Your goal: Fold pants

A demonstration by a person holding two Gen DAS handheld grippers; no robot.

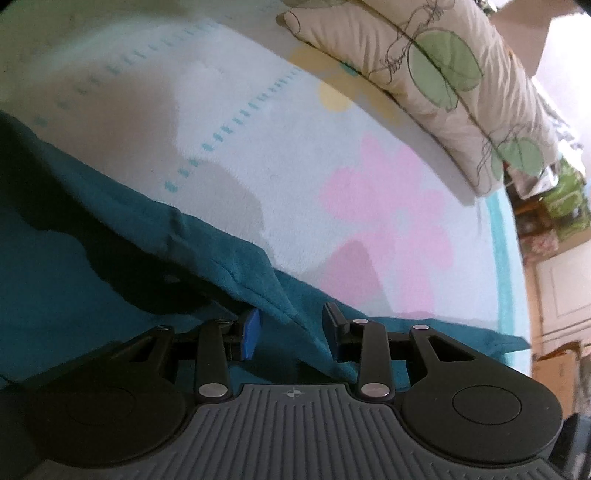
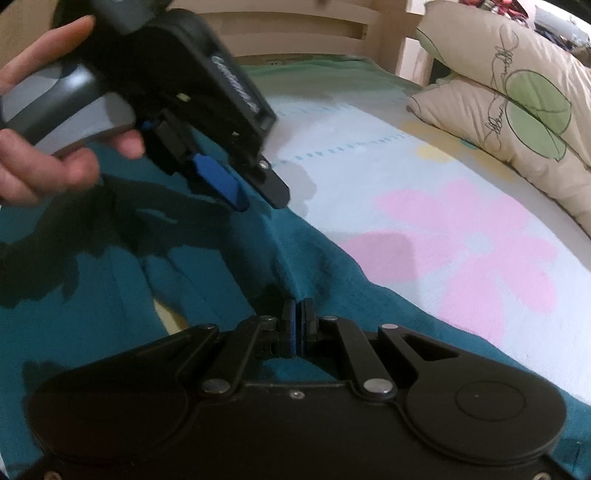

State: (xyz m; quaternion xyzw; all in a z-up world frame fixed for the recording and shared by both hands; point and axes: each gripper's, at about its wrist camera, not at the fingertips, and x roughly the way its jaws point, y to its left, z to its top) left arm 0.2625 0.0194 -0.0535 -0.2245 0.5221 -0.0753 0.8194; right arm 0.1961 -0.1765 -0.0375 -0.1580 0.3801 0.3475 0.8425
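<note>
Teal pants (image 1: 110, 295) (image 2: 110, 295) lie spread on a bed with a pale flowered blanket (image 1: 277, 147). In the right wrist view my right gripper (image 2: 297, 321) is shut on a raised fold of the teal cloth, which runs as a ridge away from its tips. A hand (image 2: 44, 162) holds my left gripper (image 2: 258, 197) at the upper left, just above that ridge. In the left wrist view the left gripper (image 1: 291, 334) stands partly open. The ridge passes between its blue pad (image 1: 251, 338) and its black finger, which do not press on it.
Two cream pillows (image 1: 424, 66) (image 2: 517, 110) with green leaf prints lie stacked at the head of the bed. A wooden headboard (image 2: 295, 33) rises behind. Beyond the bed's right edge stand cardboard boxes (image 1: 554, 369) and clutter.
</note>
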